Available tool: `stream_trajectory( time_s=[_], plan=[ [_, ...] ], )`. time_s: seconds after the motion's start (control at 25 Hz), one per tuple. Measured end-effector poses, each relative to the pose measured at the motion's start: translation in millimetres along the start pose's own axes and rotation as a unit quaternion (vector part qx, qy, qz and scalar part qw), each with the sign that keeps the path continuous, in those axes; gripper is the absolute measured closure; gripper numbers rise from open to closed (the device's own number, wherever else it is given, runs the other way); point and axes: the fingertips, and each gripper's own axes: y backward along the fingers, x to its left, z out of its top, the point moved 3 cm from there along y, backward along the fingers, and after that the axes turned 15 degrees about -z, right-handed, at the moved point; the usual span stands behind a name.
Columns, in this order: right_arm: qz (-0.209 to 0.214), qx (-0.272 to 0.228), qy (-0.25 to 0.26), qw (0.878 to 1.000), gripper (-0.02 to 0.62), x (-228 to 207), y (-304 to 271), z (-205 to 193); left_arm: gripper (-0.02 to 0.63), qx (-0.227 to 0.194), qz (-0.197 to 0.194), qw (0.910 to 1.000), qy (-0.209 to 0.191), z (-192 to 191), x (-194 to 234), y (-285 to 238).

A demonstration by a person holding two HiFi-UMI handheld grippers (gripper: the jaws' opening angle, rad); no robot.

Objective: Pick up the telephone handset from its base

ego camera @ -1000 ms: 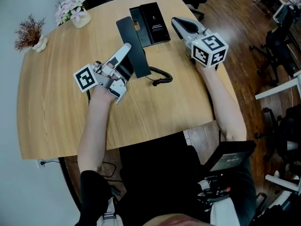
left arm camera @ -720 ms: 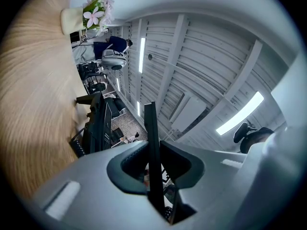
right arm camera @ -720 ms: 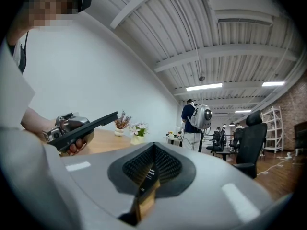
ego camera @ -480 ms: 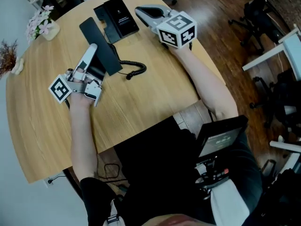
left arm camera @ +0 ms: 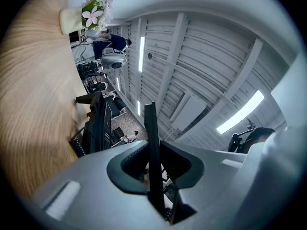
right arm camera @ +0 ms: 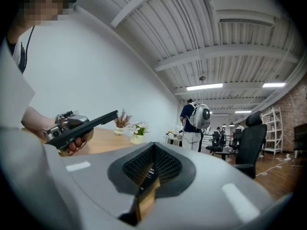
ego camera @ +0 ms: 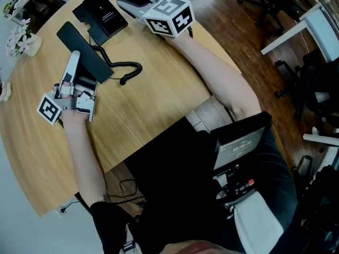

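Left gripper [ego camera: 72, 65] at upper left clamps the handset [ego camera: 87, 57], right gripper [ego camera: 126, 1] up top sits closed, arms outstretched.

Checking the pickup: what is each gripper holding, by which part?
Left gripper pinches the handset by its flat faces, at the end near the cord. Right gripper holds nothing.

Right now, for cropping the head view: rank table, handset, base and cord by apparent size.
Table
Handset
Base
Cord
Handset and base look close; the handset is lifted nearer the camera, so that pair is unsure.
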Motion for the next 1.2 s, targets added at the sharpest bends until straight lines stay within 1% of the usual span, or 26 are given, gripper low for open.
stream_trajectory(
  time_s=[0.12,0.24,0.64,1.2],
  plan=[
    [0.004,-0.001,0.003,1.000,0.595,2.5,-3.1,0.2,0.526,-0.001,-0.006,1.0000,-0.001,0.7,-1.8,-0.9],
    [-0.001,0.003,0.007,1.000,0.595,-0.4,1.1,-3.8,0.525,0.001,-0.013,0.9999,0.003,-2.5,-0.2,-3.5],
    [-0.001,0.006,0.011,1.000,0.595,-0.2,3.1,-4.8,0.525,0.001,0.005,1.0000,0.005,-2.6,2.1,0.3],
    [0.001,0.006,0.012,1.000,0.594,0.0,2.5,-5.0,0.525,0.000,0.012,0.9999,0.006,-2.3,2.9,0.7]
  ],
)
